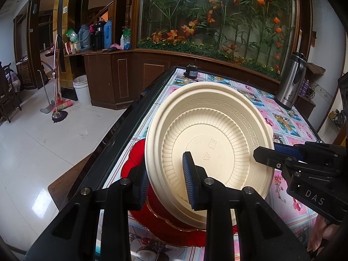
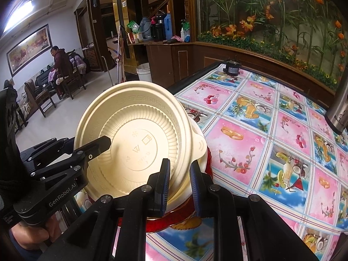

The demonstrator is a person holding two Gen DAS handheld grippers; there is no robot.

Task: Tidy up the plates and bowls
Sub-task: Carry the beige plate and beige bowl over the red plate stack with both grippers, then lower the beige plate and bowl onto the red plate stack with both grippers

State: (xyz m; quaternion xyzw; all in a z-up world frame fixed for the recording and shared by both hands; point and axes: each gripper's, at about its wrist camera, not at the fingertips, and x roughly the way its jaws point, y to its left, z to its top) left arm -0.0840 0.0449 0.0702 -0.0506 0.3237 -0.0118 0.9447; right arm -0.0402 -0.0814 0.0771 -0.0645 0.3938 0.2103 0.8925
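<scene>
A cream ribbed plastic dish (image 1: 206, 130) (image 2: 134, 117) is tilted up on edge over a red scalloped plate (image 1: 165, 228) (image 2: 161, 224) near the table's left edge. My left gripper (image 1: 166, 169) (image 2: 86, 142) is shut on its near-left rim, one blue pad inside and one behind. My right gripper (image 2: 180, 167) (image 1: 269, 150) is shut on the opposite rim. A second cream bowl with a tab handle (image 2: 199, 145) sits right behind the dish, partly inside the right gripper's grip.
The flowered tablecloth (image 1: 282, 117) (image 2: 261, 130) stretches right and back. A steel thermos (image 1: 291, 82) (image 2: 339, 108) stands at the far right, a small black object (image 1: 191, 70) (image 2: 232, 67) at the far edge. Left of the dark table edge (image 1: 121, 134) is floor with a white bucket (image 1: 81, 89).
</scene>
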